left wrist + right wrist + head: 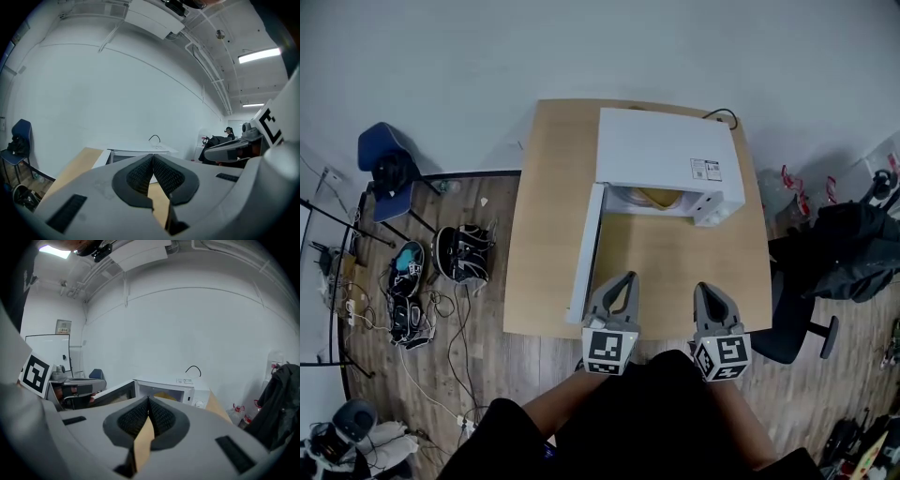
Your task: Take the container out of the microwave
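A white microwave [666, 155] stands at the back of a wooden table [544, 234], its door [585, 253] swung open to the left. Inside the cavity a yellowish container [652, 198] shows; the right gripper view also catches the container [165, 395]. My left gripper [624, 279] and right gripper [704, 289] hover over the table's near edge, side by side, pointing at the microwave and well short of it. Both are shut with nothing between the pads. In the left gripper view the shut gripper [153, 157] covers most of the microwave [136, 151].
A blue chair [386, 171] and shoes [461, 253] sit on the floor to the left, with cables around them. A black office chair with a dark jacket [848, 251] stands right of the table. A black cable [724, 115] loops behind the microwave.
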### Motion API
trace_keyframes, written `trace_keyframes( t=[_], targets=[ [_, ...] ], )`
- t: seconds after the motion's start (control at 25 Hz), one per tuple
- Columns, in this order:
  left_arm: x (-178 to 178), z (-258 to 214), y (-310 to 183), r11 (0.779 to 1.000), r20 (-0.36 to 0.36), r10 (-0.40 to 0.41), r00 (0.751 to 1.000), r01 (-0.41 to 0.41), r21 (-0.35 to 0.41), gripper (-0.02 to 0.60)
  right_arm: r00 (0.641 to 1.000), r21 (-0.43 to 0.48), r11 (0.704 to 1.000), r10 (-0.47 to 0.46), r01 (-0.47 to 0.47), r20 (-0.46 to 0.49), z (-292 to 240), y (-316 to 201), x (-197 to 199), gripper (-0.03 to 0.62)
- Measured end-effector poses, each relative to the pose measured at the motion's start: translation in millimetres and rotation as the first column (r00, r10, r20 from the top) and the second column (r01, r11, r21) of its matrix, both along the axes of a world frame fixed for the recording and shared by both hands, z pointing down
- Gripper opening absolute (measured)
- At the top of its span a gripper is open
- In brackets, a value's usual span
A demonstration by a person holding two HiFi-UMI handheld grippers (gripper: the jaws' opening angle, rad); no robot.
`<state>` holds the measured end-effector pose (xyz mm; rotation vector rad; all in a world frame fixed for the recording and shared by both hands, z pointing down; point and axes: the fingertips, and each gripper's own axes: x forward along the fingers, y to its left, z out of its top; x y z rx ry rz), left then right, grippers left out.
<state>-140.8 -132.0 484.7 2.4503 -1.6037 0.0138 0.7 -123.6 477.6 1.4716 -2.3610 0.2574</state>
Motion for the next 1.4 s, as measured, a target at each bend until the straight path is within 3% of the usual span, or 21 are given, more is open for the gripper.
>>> trace_keyframes(
  t=[0.36,0.68,0.88,1.24,1.4],
  targets=[
    [3.4,7.2,-27.4,0.999,-0.020,-0.031,0.999,0.031,-0.022,0.012,1.000,-0.027,1.000,0.013,-0.013,0.003,17.7,-59.9,-5.3,0.060],
    [16.0,26.5,-71.9,0.996,0.002,-0.047,0.999,0.047,-0.075,0.012,0.997,-0.048,0.998,-0.049,0.052,0.054,34.6,-110.0,-14.0,0.060],
    [49.2,60.8,-110.8,0.987,0.069,0.015,0.998,-0.004,-0.163,0.014,0.995,-0.071,0.995,-0.061,0.067,0.076,40.7,-129.4,-5.4,0.060],
    [90.2,108.8,-176.9,0.974,0.144,0.059,0.988,-0.026,-0.223,0.015,0.997,-0.139,0.990,-0.025,0.035,0.072,68.4,-144.2,48.8,0.060],
    [107.1,143.1,-199.1,0.962,0.168,0.088,0.982,-0.040,-0.270,0.108,0.997,-0.170,0.985,-0.001,0.015,0.079,80.4,-146.3,70.7,0.060]
  ],
)
